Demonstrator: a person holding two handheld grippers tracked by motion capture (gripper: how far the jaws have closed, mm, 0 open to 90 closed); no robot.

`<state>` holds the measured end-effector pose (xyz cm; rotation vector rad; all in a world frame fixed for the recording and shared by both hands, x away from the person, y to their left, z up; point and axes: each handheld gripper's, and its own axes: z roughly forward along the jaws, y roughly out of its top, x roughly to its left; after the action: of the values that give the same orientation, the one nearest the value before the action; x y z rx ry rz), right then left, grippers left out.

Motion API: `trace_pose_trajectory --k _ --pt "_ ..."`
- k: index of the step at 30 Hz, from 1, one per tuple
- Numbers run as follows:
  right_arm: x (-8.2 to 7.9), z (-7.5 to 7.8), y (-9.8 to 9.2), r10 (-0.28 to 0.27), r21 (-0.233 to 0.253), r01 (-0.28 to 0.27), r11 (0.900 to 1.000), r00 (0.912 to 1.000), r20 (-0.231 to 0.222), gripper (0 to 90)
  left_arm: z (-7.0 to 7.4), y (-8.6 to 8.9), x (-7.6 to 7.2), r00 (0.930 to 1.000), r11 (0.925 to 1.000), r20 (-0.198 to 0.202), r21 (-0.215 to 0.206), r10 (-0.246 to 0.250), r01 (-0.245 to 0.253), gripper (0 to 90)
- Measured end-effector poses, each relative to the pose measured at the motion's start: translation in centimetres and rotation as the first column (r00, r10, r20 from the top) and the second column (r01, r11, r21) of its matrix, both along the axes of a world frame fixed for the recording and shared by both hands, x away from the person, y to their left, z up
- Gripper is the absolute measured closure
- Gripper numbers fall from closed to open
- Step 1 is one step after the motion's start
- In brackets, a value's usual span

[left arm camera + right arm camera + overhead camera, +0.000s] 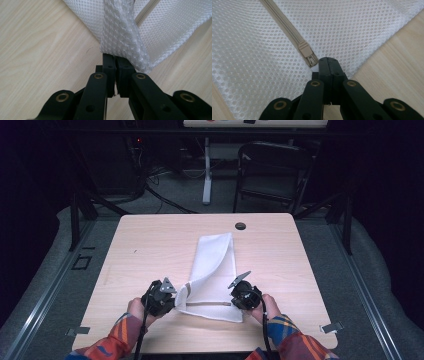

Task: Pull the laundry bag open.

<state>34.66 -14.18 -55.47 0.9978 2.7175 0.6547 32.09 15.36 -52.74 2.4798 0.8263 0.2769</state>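
Observation:
A white mesh bag (pixel 215 265) lies on the light wooden table (pixel 150 250), its far part folded toward me. A beige zipper (pixel 212 304) runs along its near edge. My left gripper (pixel 176 296) is at the bag's near left corner. In the left gripper view, that gripper (pixel 115 58) is shut on a bunched, raised fold of the mesh (pixel 120 30). My right gripper (pixel 232 296) is at the near right end. In the right gripper view, it (pixel 327 61) is shut on the mesh just beside the zipper's slider (pixel 305 48), whose pull tab touches the jaw tip.
A dark cable hole (pixel 240 225) sits near the table's far edge. Beyond the table stand a black folding chair (pixel 272 170) and a white stand leg (pixel 206 170). Bare wood lies to the left and right of the bag.

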Motion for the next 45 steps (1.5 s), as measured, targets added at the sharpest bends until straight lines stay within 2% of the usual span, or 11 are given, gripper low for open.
trace_pose_trajectory --k 6,13,22,42,45 --pt "0.0 0.0 0.0 0.001 -0.003 -0.001 1.000 1.0000 0.001 90.0 -0.2 0.2 0.1 0.9997 0.9999 -0.023 0.014 0.005 -0.005 87.2" --pt "-0.1 0.0 0.1 -0.005 0.001 0.005 1.000 1.0000 0.004 90.0 -0.5 0.4 0.0 0.9986 0.9999 -0.053 0.012 0.003 -0.002 86.8" --pt "0.0 0.0 0.0 0.001 -0.003 -0.001 1.000 1.0000 0.001 90.0 -0.8 0.6 -0.2 0.9972 0.9997 -0.074 0.020 -0.010 0.012 86.8" --pt "0.0 0.0 0.0 0.000 -0.001 0.000 1.000 1.0000 0.000 90.0 -1.3 1.1 -0.1 0.9918 0.9994 -0.123 0.012 0.033 -0.032 86.0" --pt "0.0 0.0 0.0 0.002 -0.001 -0.002 1.000 1.0000 0.000 90.0 -1.4 1.0 -0.1 0.9901 0.9992 -0.137 0.029 0.030 -0.027 85.6"
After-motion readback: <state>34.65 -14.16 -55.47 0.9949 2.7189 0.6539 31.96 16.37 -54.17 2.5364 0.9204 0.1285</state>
